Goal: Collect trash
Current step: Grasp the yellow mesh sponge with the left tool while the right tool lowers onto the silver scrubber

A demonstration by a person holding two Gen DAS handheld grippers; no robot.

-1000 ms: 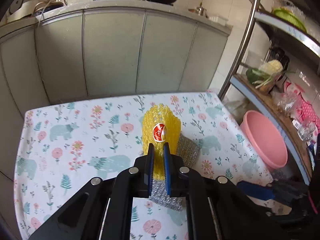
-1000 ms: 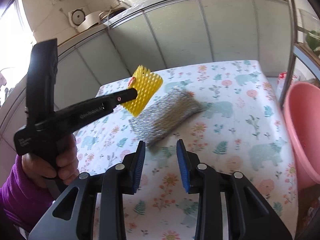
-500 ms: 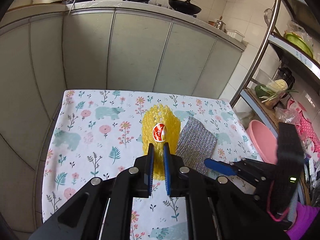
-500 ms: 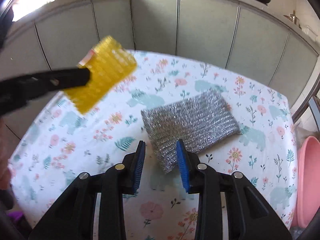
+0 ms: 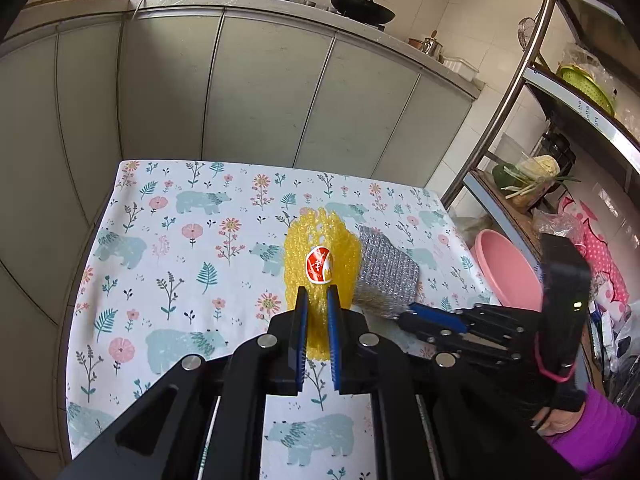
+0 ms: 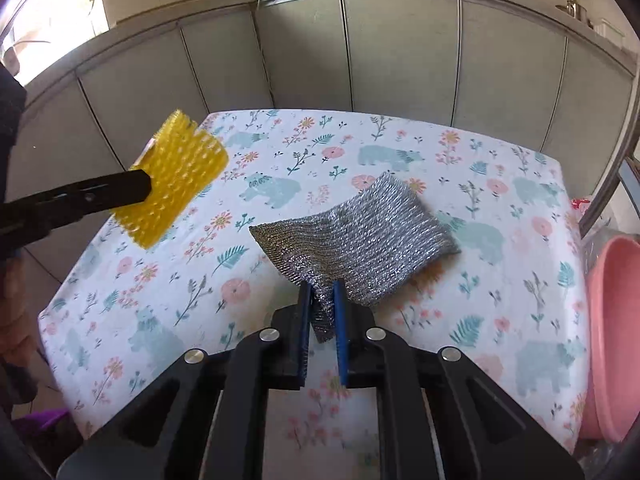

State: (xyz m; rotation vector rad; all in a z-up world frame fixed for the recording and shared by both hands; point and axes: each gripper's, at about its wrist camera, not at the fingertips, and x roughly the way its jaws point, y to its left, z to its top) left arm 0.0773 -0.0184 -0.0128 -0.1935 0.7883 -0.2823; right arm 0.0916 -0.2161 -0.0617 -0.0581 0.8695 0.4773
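My left gripper (image 5: 317, 294) is shut on the lower edge of a yellow foam fruit net (image 5: 320, 240) with a red sticker, and holds it up above the floral tablecloth (image 5: 180, 260). In the right wrist view the net (image 6: 176, 184) hangs at the left on the left gripper's black finger. A silver mesh cloth (image 6: 360, 236) lies on the table. My right gripper (image 6: 322, 288) is closing, and its blue pads pinch the cloth's near corner, which is lifted and folded between them. From the left wrist view the silver cloth (image 5: 386, 276) shows beside the net, with the right gripper (image 5: 412, 312) at its edge.
A pink basin (image 5: 504, 268) stands off the table's right edge, under a metal shelf rack (image 5: 520, 80) with vegetables and bags. Grey cabinet doors (image 5: 260, 100) run behind the table. A hand in a purple sleeve (image 5: 588, 428) holds the right gripper.
The right gripper's jaws have gone from wide apart to pinched on the silver cloth's near corner, which now lifts. The left gripper with the yellow net has shifted left, still held up.
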